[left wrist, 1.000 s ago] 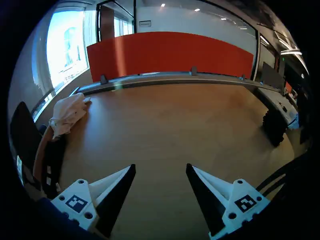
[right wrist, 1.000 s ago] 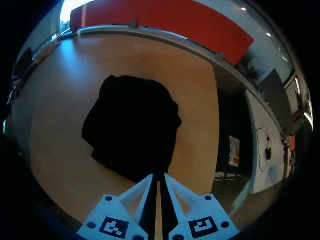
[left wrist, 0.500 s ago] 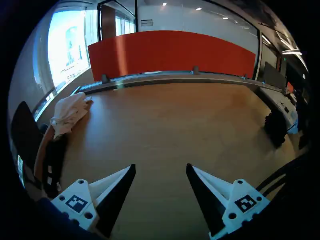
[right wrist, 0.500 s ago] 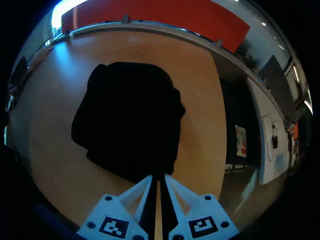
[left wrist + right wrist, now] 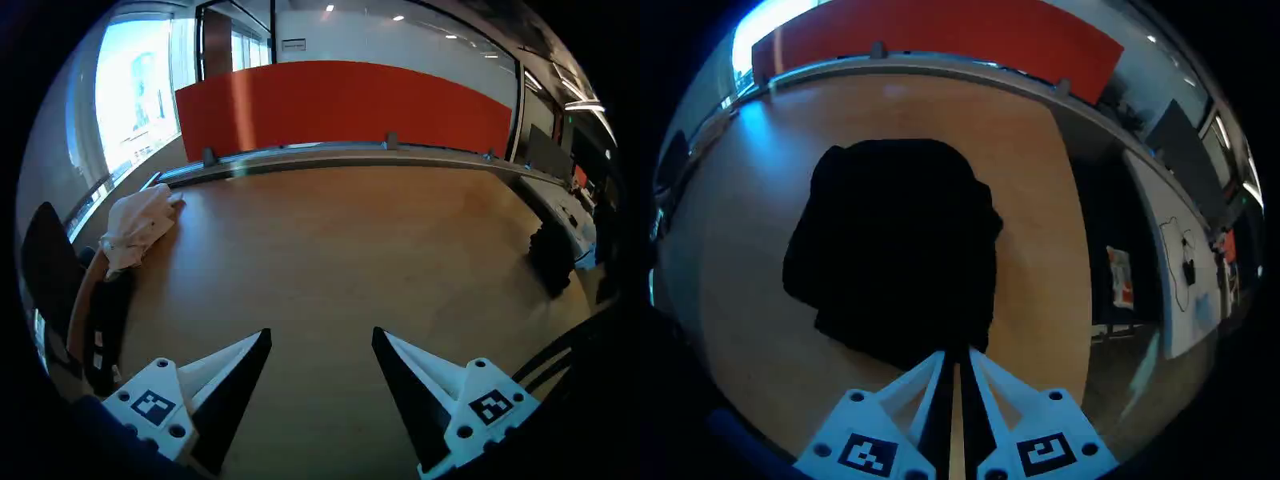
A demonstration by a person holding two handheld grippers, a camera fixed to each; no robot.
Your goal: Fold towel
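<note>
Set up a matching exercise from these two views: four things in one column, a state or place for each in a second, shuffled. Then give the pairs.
Things
1. black towel
2. white cloth
3. left claw
4. right claw

States and places
A. fingers wide apart over a bare part of the wooden table
B. bunched at the table's edge
C. lying rumpled out on the table, away from its edges
D. fingers nearly together, tips at the edge of dark fabric

Pairs: 1-C, 2-B, 3-A, 4-D
</note>
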